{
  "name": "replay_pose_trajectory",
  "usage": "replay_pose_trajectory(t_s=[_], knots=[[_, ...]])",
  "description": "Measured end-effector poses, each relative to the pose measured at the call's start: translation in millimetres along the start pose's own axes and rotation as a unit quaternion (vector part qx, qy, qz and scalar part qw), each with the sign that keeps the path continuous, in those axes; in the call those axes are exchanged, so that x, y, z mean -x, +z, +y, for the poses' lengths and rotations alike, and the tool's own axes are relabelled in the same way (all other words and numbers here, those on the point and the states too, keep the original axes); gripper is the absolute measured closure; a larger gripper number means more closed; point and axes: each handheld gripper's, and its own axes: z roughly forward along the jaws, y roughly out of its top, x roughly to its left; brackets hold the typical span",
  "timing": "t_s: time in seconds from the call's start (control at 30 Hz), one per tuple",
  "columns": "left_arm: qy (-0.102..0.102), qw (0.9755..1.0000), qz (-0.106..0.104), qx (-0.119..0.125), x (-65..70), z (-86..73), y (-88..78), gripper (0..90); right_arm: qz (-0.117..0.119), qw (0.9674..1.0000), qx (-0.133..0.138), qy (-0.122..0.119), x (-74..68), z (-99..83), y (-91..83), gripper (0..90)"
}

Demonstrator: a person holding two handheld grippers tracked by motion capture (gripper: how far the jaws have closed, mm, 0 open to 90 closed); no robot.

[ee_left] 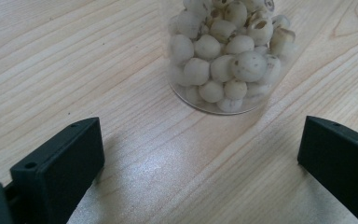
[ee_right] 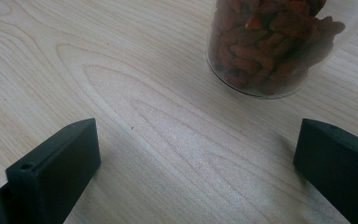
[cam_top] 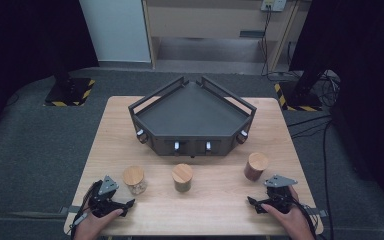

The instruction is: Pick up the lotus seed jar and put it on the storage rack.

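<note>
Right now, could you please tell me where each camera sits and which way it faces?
High view: above the person's side, looking forward and down on the table, the tray and three jars; both hands, left gripper and right gripper enter from below.
Left gripper view: low over the wood, looking along its open jaws at the pale-seed jar.
Right gripper view: the same, at the red-brown jar.
Shared: both jars also show in the high view, pale at left, red-brown at right.
</note>
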Motion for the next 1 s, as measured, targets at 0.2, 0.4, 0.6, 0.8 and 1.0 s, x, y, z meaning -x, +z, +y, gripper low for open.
replay_pose_trajectory(t_s=[0.2, 0.4, 0.6, 0.8, 1.0], knots=[[0.0, 1.0, 0.0, 0.0, -0.2, 0.0, 0.0, 0.0, -0.001, 1.0, 0.0, 0.001, -0.3, -0.1, 0.0, 0.8], [0.001, 1.0, 0.001, 0.001, 0.5, -0.4, 0.0, 0.0, -0.001, 1.0, 0.0, 0.001, -0.5, -0.1, -0.1, 0.8], [0.008, 1.0, 0.003, 0.001, 2.8, 0.1, -1.7, 0.9, -0.001, 1.0, 0.0, 0.002, -0.7, -0.2, -0.1, 0.9], [0.012, 0.9999, 0.003, 0.01, 4.6, -0.2, -4.3, 1.4, -0.001, 1.0, 0.0, 0.002, -0.7, -0.2, -0.2, 0.9], [0.016, 0.9997, 0.002, 0.016, 5.8, -0.2, -6.2, 1.4, -0.001, 1.0, 0.0, 0.002, -0.7, -0.3, -0.2, 0.9]])
